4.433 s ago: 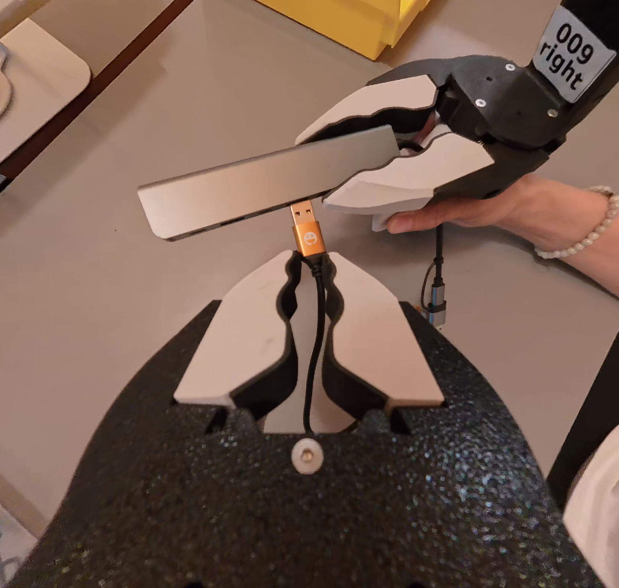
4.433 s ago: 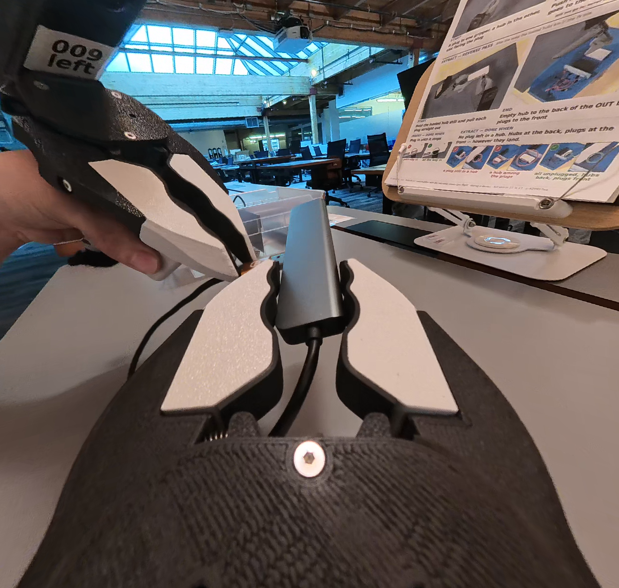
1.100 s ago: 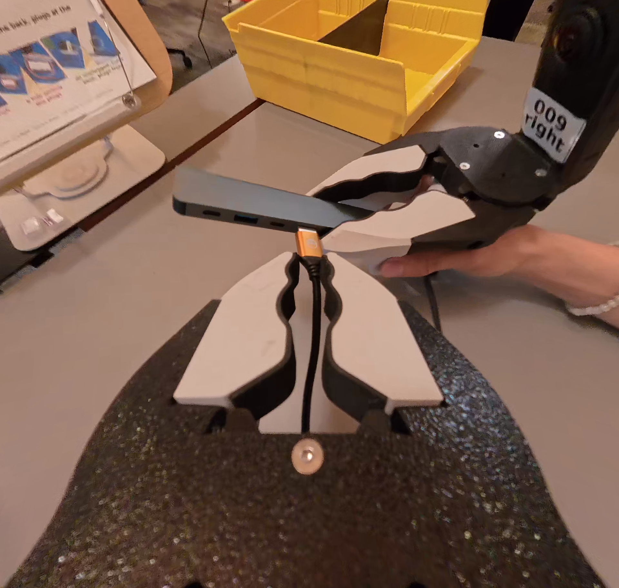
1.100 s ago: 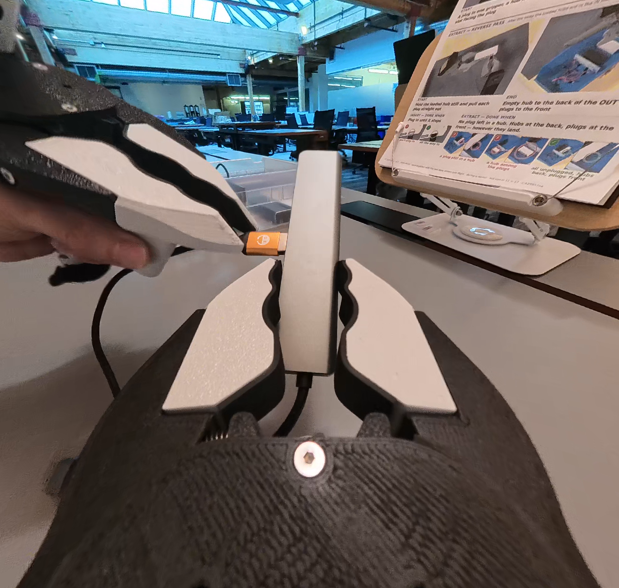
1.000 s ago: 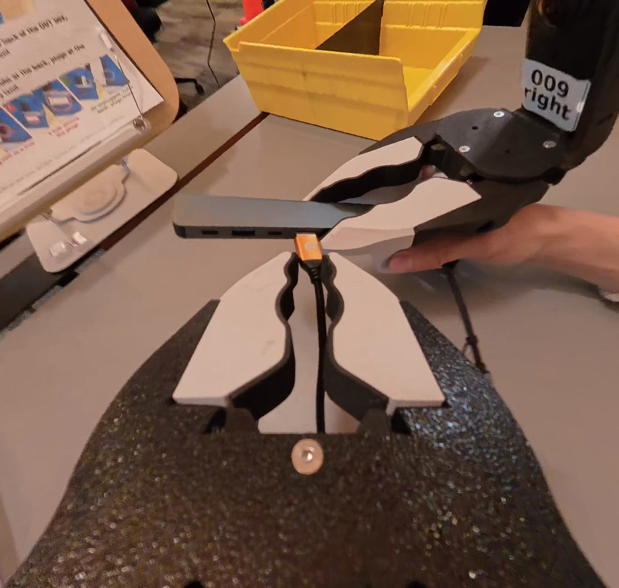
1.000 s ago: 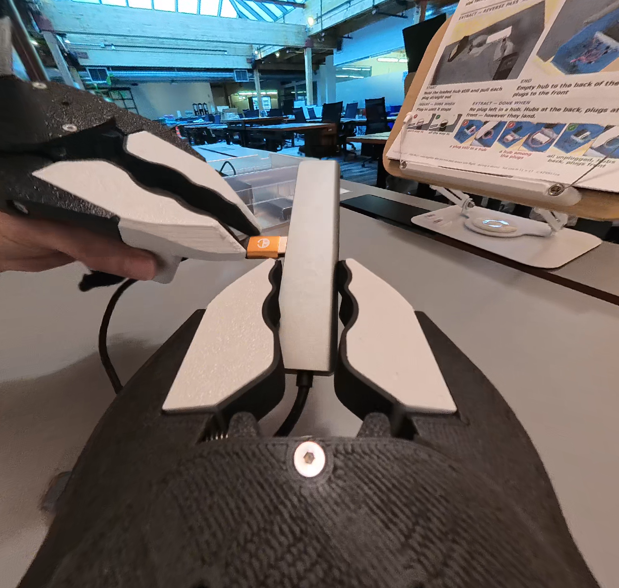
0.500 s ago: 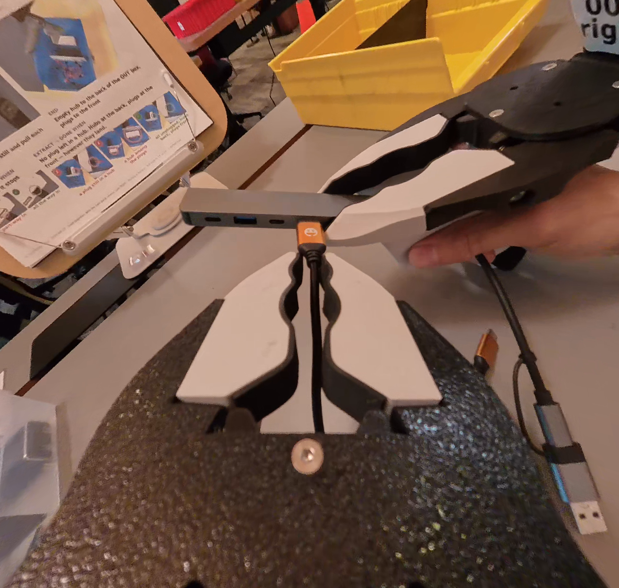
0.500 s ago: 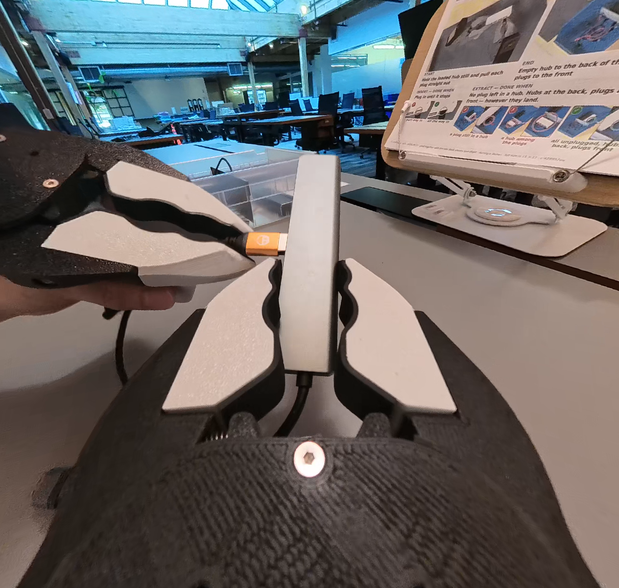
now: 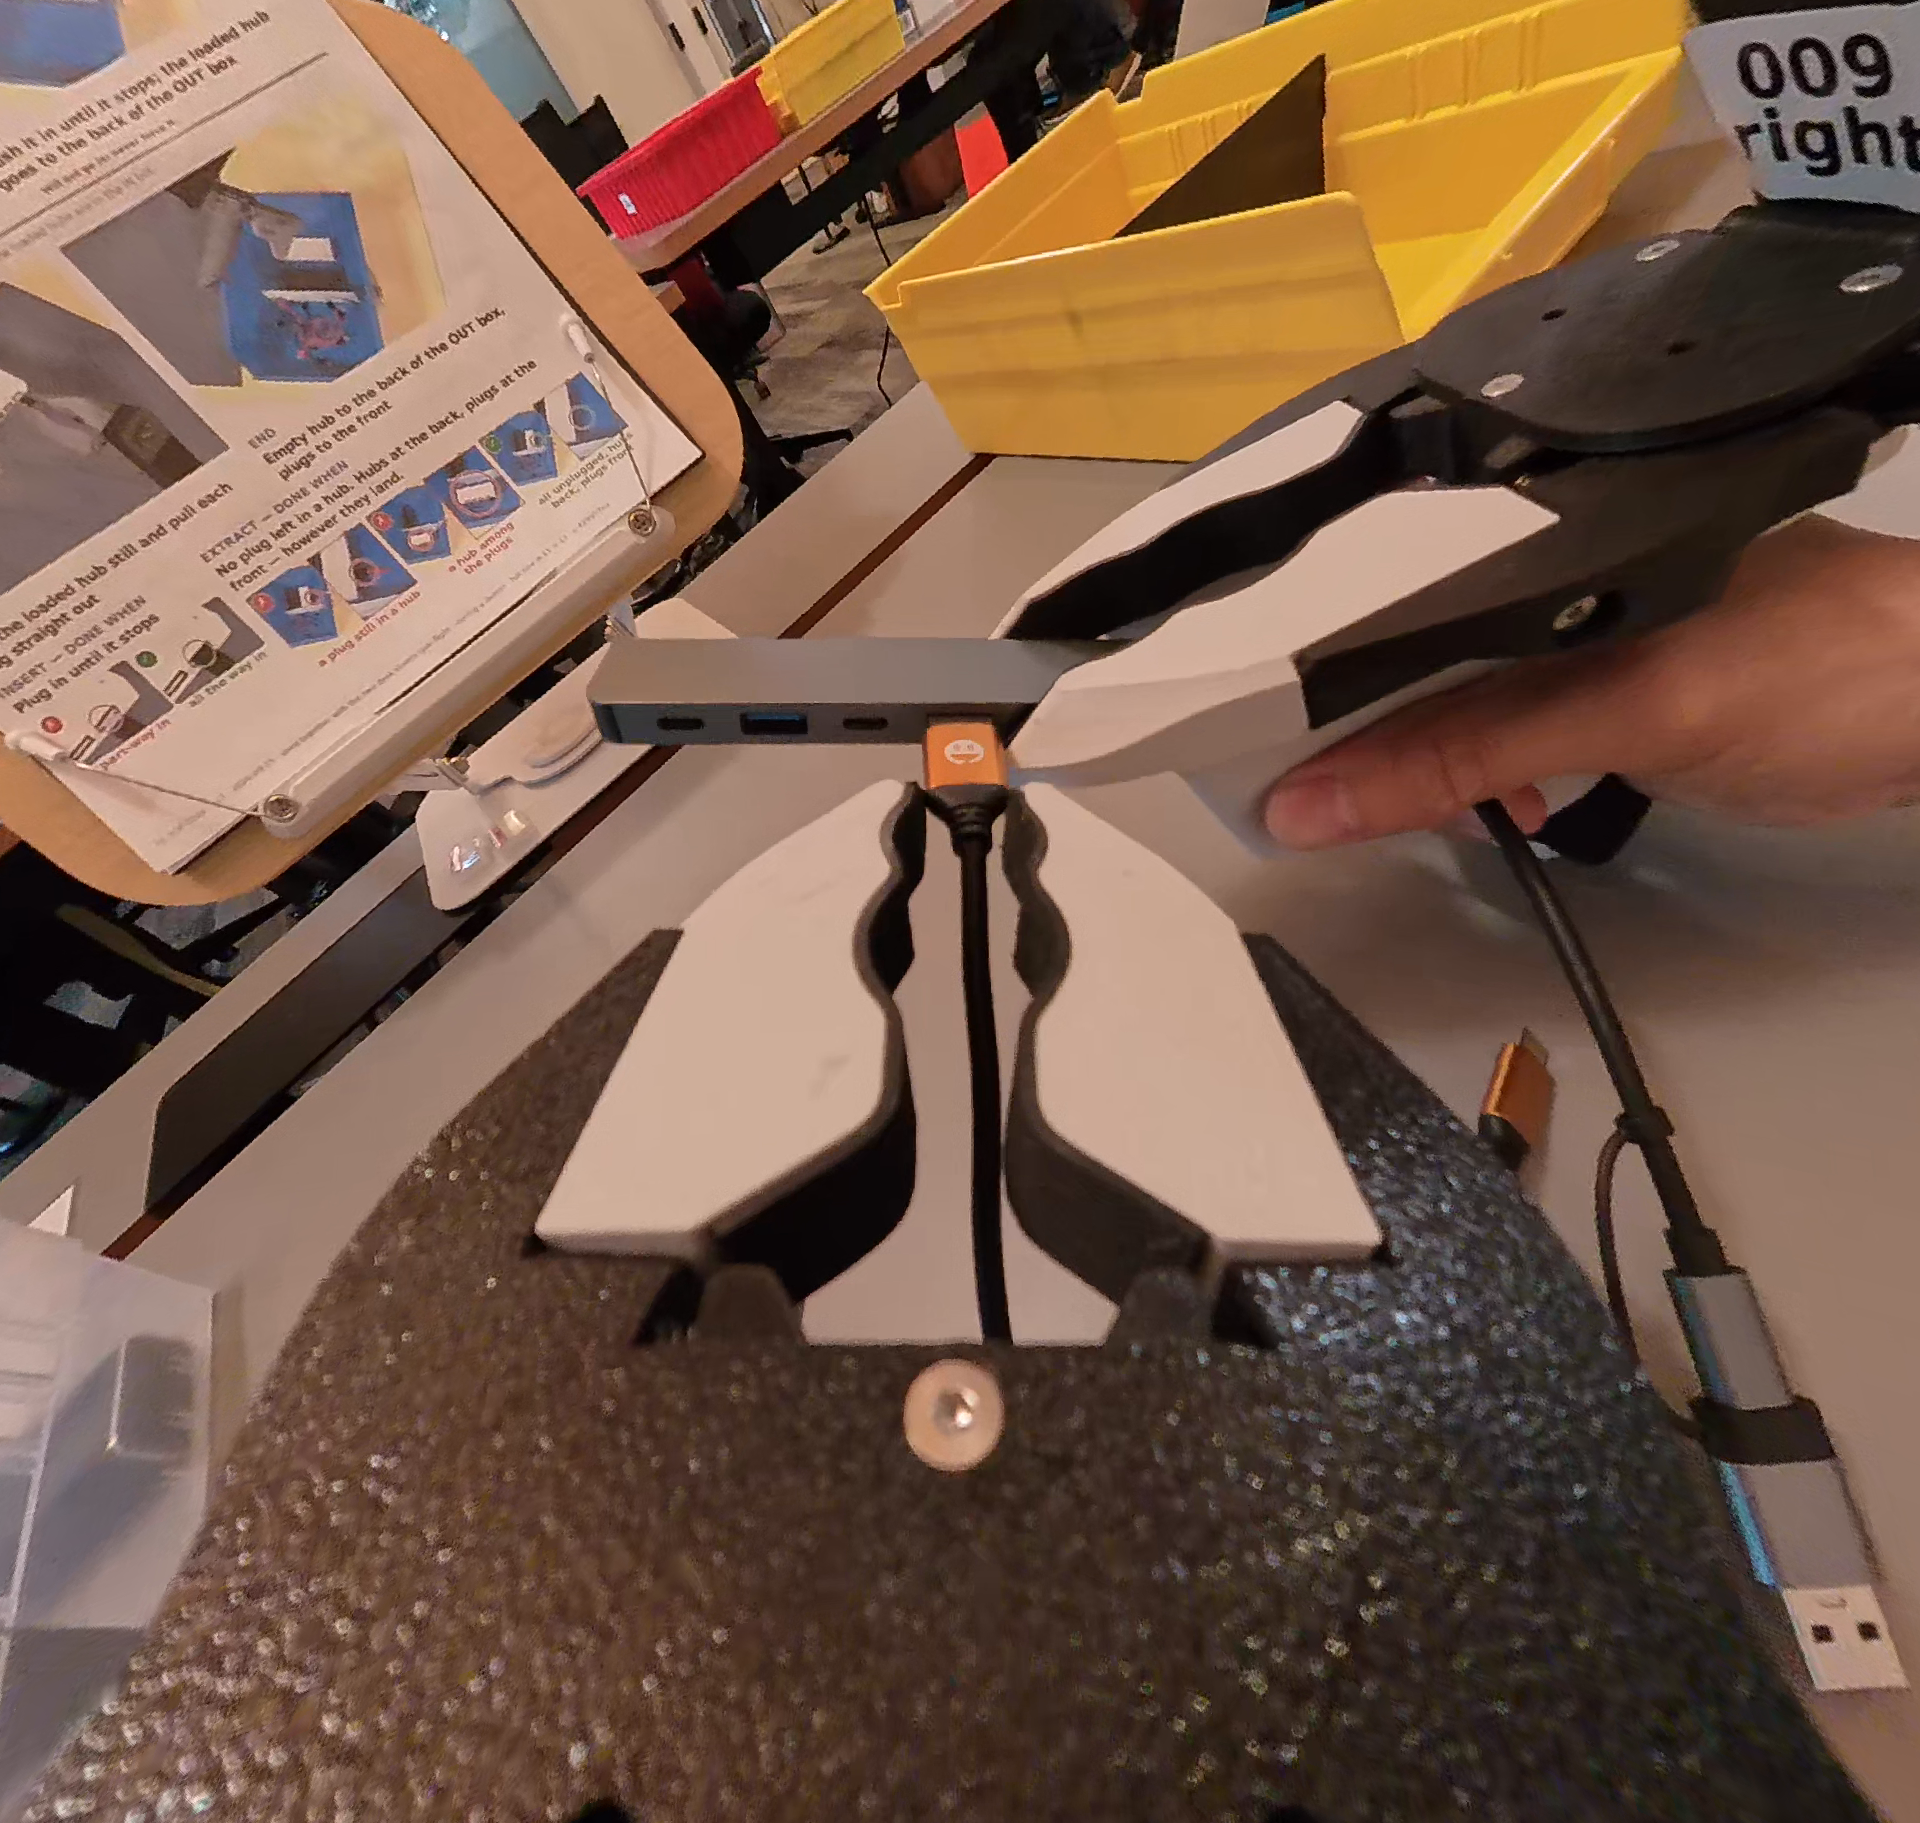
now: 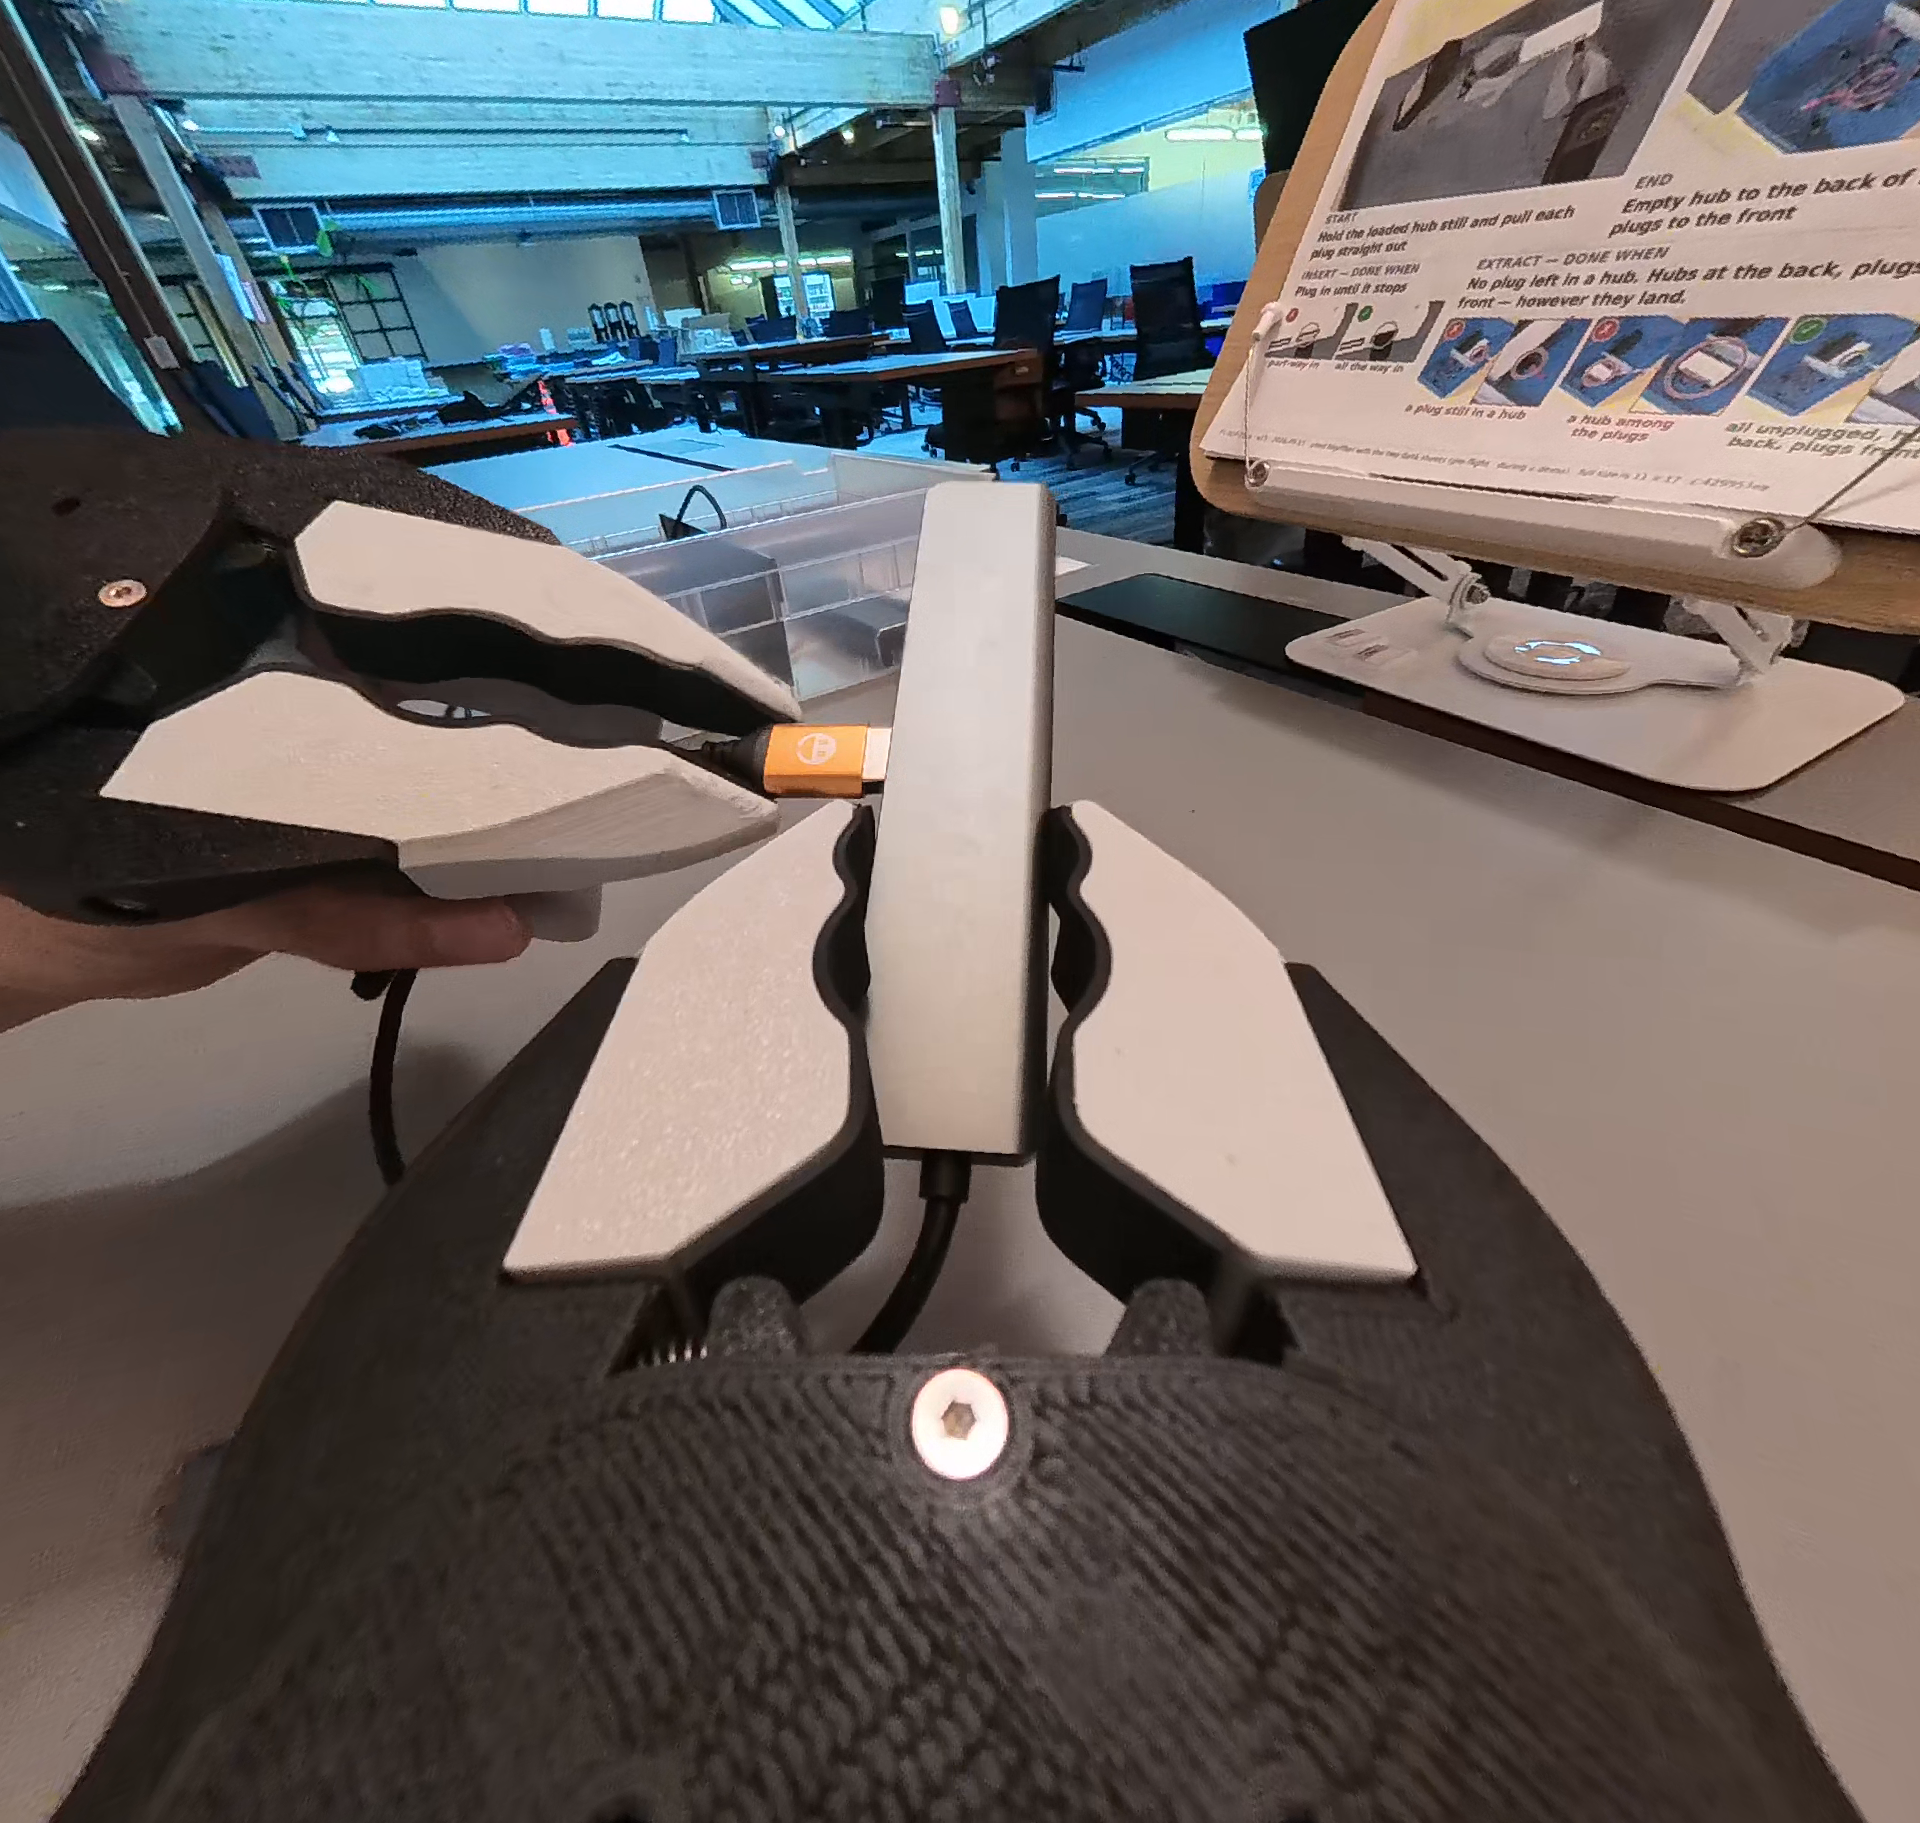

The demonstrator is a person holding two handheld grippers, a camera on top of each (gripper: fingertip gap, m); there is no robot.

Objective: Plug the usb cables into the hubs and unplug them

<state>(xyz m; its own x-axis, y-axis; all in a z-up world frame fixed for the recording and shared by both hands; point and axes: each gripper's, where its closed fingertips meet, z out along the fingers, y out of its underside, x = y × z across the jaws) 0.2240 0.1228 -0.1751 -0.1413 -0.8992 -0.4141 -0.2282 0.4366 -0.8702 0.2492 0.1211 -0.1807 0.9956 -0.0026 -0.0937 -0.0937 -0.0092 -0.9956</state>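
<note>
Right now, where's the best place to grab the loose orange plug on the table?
Probably across the long sides of the orange plug's shell, coming from above: it lies flat on the table, metal tip pointing away, beside the hub's cable.

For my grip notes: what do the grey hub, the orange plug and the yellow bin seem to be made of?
Grey hub: likely brushed aluminium, from its matte, even sheen and sharp edges. Orange plug: seemingly anodised metal shell, with a satin orange gloss; its cable looks braided. Yellow bin: moulded plastic, smooth, with ribbed walls.
</note>
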